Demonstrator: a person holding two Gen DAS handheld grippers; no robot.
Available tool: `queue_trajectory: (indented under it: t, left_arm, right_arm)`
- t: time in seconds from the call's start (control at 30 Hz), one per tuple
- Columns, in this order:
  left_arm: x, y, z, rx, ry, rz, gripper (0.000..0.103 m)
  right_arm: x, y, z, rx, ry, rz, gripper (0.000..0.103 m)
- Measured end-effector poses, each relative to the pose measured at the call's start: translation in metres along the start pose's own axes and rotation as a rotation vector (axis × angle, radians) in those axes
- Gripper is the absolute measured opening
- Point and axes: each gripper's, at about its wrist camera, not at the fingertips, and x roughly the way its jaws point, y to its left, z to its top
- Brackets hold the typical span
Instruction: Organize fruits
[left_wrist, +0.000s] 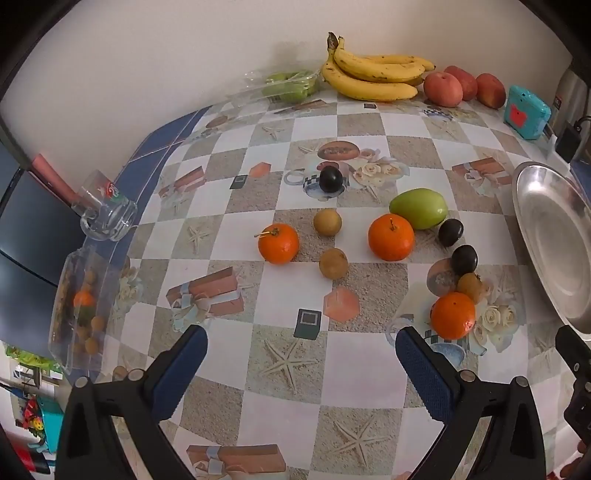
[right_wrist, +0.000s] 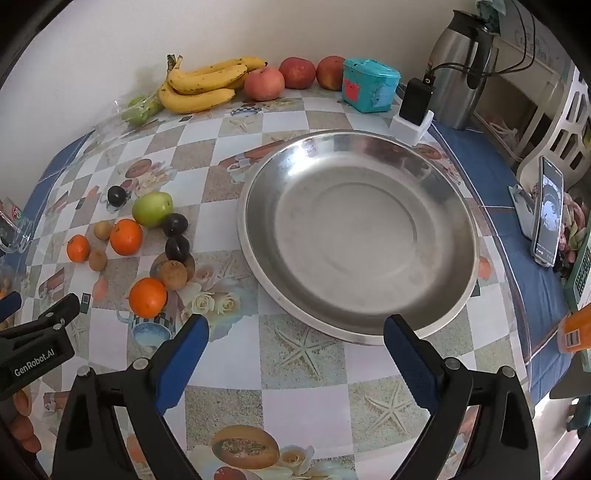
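Right wrist view: the table under a checked, seashell-printed cloth (right_wrist: 295, 402) carries everything. The wide, shallow stainless-steel dish (right_wrist: 258, 192) lies empty at centre, probably set there as the collecting place, within easy reach of both tools. At the far wall, the bunch of yellow bananas (right_wrist: 201, 86) and three red apples (right_wrist: 264, 84) lie in a row, apart from the loose fruit, as though already put aside. The loose fruit lies scattered left of the dish: a green round fruit (right_wrist: 152, 208), three small oranges (the nearest (right_wrist: 147, 297)), dark plums (right_wrist: 175, 224) and small brown round fruits (right_wrist: 173, 275). None is in the dish, so the sorting appears not yet begun. The right gripper (right_wrist: 295, 339) hangs over the near rim of the dish, its blue-padded jaws spread wide with nothing between them.

Left wrist view: the left gripper (left_wrist: 301, 350) points down at bare cloth, jaws likewise wide apart and empty; the nearest orange (left_wrist: 453, 315) lies just beyond its right finger, a likely first pick. A clear glass mug (left_wrist: 107, 218) and a clear plastic box of fruit (left_wrist: 79, 310) stand at the left edge, away from the working area.
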Motion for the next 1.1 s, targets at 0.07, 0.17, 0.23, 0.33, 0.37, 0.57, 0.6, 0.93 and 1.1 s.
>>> queue_trajectory:
  t: [0.07,0.17,0.23,0.33,0.37,0.57,0.6,0.93,1.1]
  left_arm:
    - [-0.0001,0.0003,-0.0004,-0.002,0.0,0.0,0.103]
    - [0.0003,0.0016,-0.0001,-0.003,0.003,-0.001,0.103]
    - [0.0008,0.002,-0.0002,-0.004,0.005,-0.001,0.103]
    - [0.0009,0.0023,-0.0004,-0.002,0.005,0.0,0.103]
    - [0.001,0.0024,-0.0004,-0.002,0.006,0.0,0.103]
    - [0.0025,0.0035,-0.0016,0.001,0.01,0.002,0.103]
    - [0.0025,0.003,-0.0014,0.0,0.009,0.002,0.103]
    - [0.0027,0.0024,-0.0014,0.0,0.011,0.003,0.103]
    - [0.0037,0.003,-0.0029,0.001,0.012,0.005,0.103]
  right_arm:
    - [0.0001,-0.0005,-0.0001,0.004,0.001,0.001,0.096]
    - [-0.0007,-0.0009,0.0,0.005,-0.002,0.002,0.096]
    - [-0.0009,-0.0009,-0.0001,0.004,-0.002,0.004,0.096]
    - [-0.0002,0.0001,0.0,-0.002,0.003,0.009,0.096]
    - [0.0003,0.0004,0.0,-0.004,0.006,0.011,0.096]
    - [0.002,0.0036,-0.0016,-0.019,0.019,0.019,0.096]
    - [0.0024,0.0039,-0.0018,-0.022,0.021,0.02,0.096]
    - [0.005,0.0036,-0.0022,-0.028,0.035,0.015,0.096]
    - [0.0056,0.0038,-0.0024,-0.03,0.038,0.013,0.096]
